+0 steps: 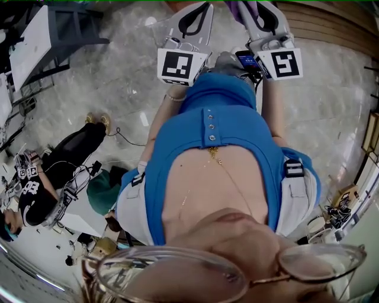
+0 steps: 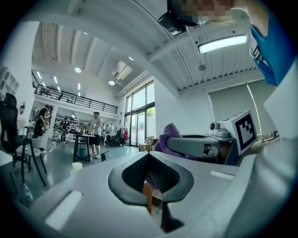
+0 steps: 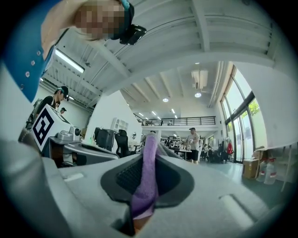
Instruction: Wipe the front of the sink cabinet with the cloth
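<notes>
**Head view first: cloth gripped, no cabinet in sight**

Head view: we look steeply down our own front at a pale marbled floor. Both tools are held up close to the body, side by side. The left gripper sits just beside the right gripper, and a scrap of the purple cloth shows at the right one's tip. A seated person with equipment is well off to our left. The sink cabinet does not appear here.

Left gripper view: the jaws are brought together with nothing between them, and they point out into a big open hall with tall windows. People stand at a table in the distance. The cloth peeks out of the neighbouring tool on our right.

Right gripper view: the jaws are clamped on the cloth, which runs as a narrow strip along the line of the jaws and stands up past their tips. Beyond it is the same hall, with a mezzanine railing and ceiling lights.

We judge that wiping has not begun. The cloth lies in the right hand, so that arm should do the wiping. Which way the cabinet lies from the jaws we cannot tell, as no view shows it. The coming move turns first on swinging round to face its front.
</notes>
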Tool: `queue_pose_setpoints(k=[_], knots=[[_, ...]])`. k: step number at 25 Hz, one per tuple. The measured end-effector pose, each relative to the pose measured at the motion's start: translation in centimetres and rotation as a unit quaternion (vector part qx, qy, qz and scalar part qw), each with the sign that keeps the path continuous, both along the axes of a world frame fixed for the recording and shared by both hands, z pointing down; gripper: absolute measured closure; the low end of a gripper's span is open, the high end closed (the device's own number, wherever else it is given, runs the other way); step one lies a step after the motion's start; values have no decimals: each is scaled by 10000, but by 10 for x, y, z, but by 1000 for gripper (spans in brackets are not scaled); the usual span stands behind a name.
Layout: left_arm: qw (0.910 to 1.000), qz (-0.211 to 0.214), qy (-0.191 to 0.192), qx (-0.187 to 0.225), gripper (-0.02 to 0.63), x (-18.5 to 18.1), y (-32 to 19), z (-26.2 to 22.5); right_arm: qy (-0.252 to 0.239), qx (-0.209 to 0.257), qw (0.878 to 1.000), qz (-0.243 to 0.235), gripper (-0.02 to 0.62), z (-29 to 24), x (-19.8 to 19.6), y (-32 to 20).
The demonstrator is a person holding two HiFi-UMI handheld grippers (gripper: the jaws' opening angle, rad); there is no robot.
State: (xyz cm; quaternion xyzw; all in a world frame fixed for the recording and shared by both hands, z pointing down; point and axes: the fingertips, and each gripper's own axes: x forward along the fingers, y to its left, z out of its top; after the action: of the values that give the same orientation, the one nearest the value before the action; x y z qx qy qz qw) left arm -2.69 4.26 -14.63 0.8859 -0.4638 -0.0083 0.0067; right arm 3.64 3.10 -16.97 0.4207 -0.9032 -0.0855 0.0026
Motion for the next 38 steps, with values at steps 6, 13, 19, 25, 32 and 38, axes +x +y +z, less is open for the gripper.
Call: queue_pose_setpoints(k=[6,13,19,25,32,38], knots=[[9997,163,114,-143,606,7,3,-2,5,-81,10000,-45,538,1,-4,1],[9999,79,-60,-65,606,8,5,-2,71,-13,10000,-24,540,-4,-5,6],[9999,86,-75,-52,606,12,4,1,48,-63,10000,-14,540,0,0,2],[9999,114,-47,-37,606,16,4,-3,67,-66,10000,-21,540,-4,4,1],[9999,136,-24,-49,606,17,2,-2,128,-101,9998,-77,540,-3,3,-1],[9997,185,48,-121,606,29,6,-4,96,-139,9998,-97,540,-3,9,4]])
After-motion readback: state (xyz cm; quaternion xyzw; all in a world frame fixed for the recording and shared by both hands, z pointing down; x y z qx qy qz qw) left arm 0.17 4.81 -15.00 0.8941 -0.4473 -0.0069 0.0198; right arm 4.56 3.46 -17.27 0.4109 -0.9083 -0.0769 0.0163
